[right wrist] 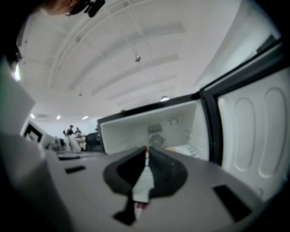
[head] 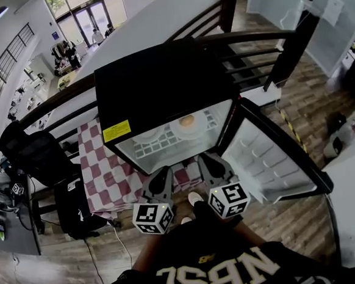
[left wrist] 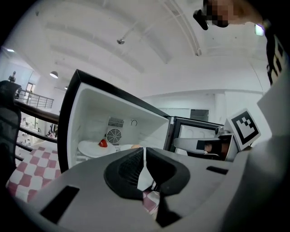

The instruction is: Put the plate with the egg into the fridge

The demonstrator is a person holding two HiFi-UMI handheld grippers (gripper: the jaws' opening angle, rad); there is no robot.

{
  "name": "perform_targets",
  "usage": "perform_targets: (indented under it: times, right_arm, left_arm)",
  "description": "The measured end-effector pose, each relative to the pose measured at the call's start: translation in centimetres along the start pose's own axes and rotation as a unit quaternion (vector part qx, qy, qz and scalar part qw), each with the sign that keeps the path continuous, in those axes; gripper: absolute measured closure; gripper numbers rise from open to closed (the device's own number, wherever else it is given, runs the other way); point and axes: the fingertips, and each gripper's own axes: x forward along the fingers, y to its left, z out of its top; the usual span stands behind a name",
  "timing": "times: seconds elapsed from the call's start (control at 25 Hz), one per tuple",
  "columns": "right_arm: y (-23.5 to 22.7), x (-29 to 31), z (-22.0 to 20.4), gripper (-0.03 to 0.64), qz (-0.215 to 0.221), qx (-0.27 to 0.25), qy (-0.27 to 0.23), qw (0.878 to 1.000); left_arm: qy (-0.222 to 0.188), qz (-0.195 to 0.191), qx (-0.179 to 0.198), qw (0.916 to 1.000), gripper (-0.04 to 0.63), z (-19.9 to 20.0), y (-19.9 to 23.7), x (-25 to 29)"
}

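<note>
Task's thing: the white round plate [head: 189,129] with the pale brown egg [head: 187,120] is seen on the white wire shelf [head: 159,147] inside the black mini fridge [head: 161,84], just beside a second white plate [left wrist: 90,149] (something small and red [left wrist: 103,143] is carried on that one).
Left tool [left wrist: 145,159]: clenched on nothing, held in front of the open fridge, clear of the shelf.
Right tool [right wrist: 147,158]: likewise clenched and empty, near the white-lined fridge door [head: 270,155], which is swung wide.
Stage: the placing is judged done; the door is not yet shut.
Risk, jolt: if the door is shoved hard, the fridge could be shaken on the red-and-white checked cloth [head: 106,168] and the loose egg rolled off its plate.
Risk, slip: the smooth door could be skidded along by a clenched tool and left ajar.
</note>
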Motion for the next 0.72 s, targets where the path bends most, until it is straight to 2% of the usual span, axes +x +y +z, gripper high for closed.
perform_targets:
  times: [0.28,0.6,0.72]
  right_arm:
    - [0.7,-0.5,0.9,0.583,0.004,-0.015,-0.019,1.0]
    - [0.4,-0.1,0.9,0.582,-0.004,-0.033,-0.015,0.999]
    - [0.0,0.5,0.8,0.589,-0.008,-0.043,-0.003,0.999]
  left_arm:
    - [-0.024,0.013,0.04,0.9988,0.555,1.4,-0.1,-0.8]
    - [-0.033,0.018,0.045,0.9983,0.555,2.0,0.2,-0.5]
    - [-0.036,0.034,0.045,0.9978,0.57,2.2,0.9,-0.1]
